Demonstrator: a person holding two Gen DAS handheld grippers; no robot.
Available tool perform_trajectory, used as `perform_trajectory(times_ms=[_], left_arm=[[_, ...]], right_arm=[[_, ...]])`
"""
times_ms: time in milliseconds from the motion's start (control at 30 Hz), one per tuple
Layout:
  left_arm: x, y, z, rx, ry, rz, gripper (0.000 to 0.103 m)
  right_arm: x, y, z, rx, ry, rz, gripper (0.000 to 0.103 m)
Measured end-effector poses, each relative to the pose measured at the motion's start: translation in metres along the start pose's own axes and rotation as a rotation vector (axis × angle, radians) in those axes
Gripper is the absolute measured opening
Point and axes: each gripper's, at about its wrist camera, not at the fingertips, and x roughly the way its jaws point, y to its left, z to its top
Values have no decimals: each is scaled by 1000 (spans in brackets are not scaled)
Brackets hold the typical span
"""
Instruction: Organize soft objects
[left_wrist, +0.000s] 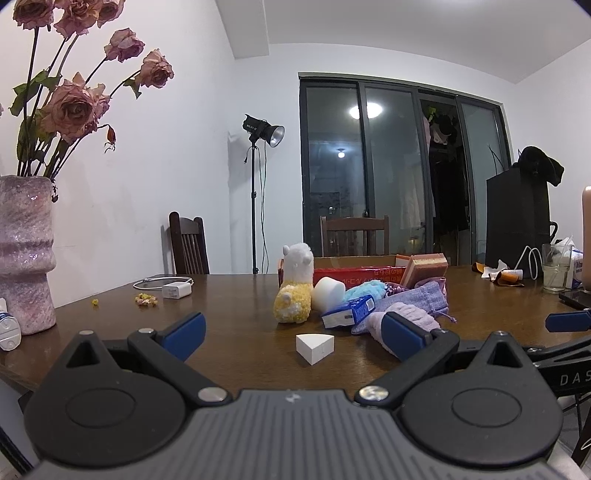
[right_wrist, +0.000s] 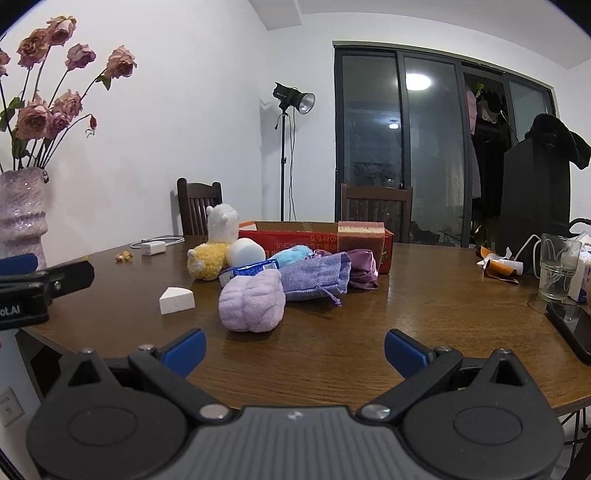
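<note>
A pile of soft things lies mid-table before a red cardboard box: a white and yellow alpaca plush, a white round sponge, a blue fluffy toy, a blue packet, a lilac rolled towel, a purple drawstring pouch and a brown sponge block. A white wedge sponge lies apart in front. My left gripper is open, just short of the wedge. My right gripper is open and empty, short of the towel.
A pink vase with dried roses stands at the table's left edge. A white charger with cable lies behind it. At the right are a glass, wrappers, a carton and a dark phone. Chairs stand behind the table.
</note>
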Motion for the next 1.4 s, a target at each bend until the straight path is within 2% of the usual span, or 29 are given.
perform_trajectory(times_ms=[1400], left_arm=[[3, 1, -2, -11, 26, 5, 103]], right_arm=[[1, 0, 0, 2, 9, -5, 103]])
